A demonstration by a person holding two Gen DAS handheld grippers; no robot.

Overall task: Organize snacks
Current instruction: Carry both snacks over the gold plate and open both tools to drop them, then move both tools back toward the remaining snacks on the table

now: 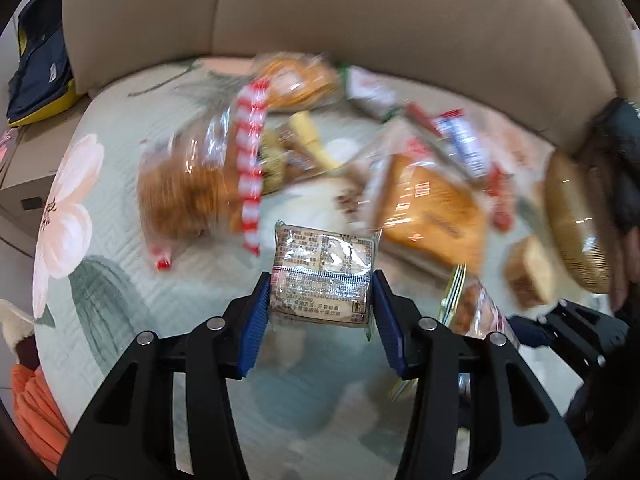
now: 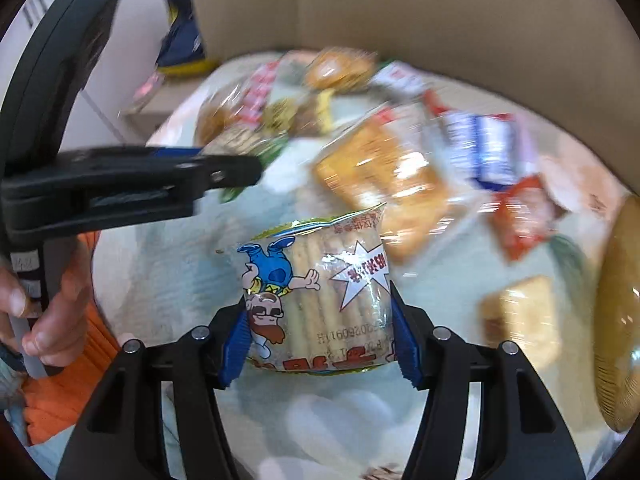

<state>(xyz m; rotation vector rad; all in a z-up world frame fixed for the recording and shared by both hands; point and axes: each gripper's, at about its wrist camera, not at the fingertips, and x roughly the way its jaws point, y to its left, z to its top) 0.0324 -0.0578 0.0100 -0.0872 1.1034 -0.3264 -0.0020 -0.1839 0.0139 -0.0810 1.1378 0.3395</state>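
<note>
Left gripper [image 1: 322, 294]: held above the floral quilted cushion [image 1: 92, 280], its 2 blue-padded fingers [image 1: 256, 320] pointing toward the beige backrest [image 1: 360, 12]. The fingers are closed part-way onto a small square snack packet [image 1: 323, 276], pressed against its left and right edges. The packet is clear-wrapped, its printed back panel and a silvery seam band turned to the camera, and it is lifted clear of the cushion. In the right wrist view the same gripper is seen side-on at the left edge, with a hand [image 2: 48, 312] wrapped around its handle.

Right gripper [image 2: 320, 320]: likewise held over the cushion, fingers forward. Its 2 blue pads grip the sides of a cracker pack [image 2: 320, 292], a clear wrapper showing stacked pale crackers, an upside-down cartoon figure in blue, and a white starburst with red characters. The pack is raised off the cushion.

Behind both packets, a loose pile of snacks [image 1: 280, 140] is spread across the middle and back of the cushion, blurred by motion. A woven basket [image 1: 576, 224] is seen at the cushion's right edge; an orange cloth [image 1: 36, 412] lies at the lower left corner.
</note>
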